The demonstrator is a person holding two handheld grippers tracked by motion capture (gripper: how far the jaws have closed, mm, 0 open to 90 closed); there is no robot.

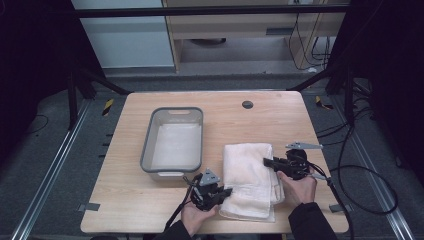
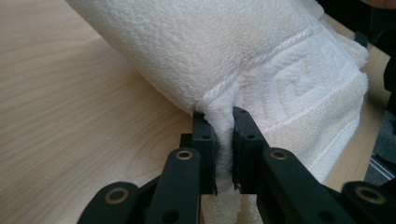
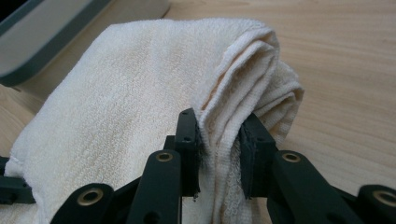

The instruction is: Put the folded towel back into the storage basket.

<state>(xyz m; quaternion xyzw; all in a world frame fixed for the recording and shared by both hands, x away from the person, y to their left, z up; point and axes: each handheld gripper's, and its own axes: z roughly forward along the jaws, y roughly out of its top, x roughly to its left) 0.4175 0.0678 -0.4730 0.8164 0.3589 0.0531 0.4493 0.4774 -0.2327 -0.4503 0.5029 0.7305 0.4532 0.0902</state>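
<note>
A folded cream towel [image 1: 250, 177] lies on the tabletop [image 1: 150, 210] toward the near edge, right of centre, its long side running away from the person. The left gripper [image 1: 226, 191] meets the towel at its near left corner; in the left gripper view [image 2: 223, 140] its two black jaws are pinching a fold of the towel's woven border [image 2: 299, 74] between them. The right gripper [image 1: 267, 162] reaches the towel's right edge about halfway along; in the right gripper view [image 3: 219, 140] its jaws are clamped on several stacked layers of the folded edge [image 3: 247, 60]. A hand holds each gripper from the near edge of the tabletop. Just left of the towel, nearer the middle of the tabletop, sits a grey rectangular tub [image 1: 147, 150]. A small dark round disc [image 1: 247, 104] lies near the far edge.
</note>
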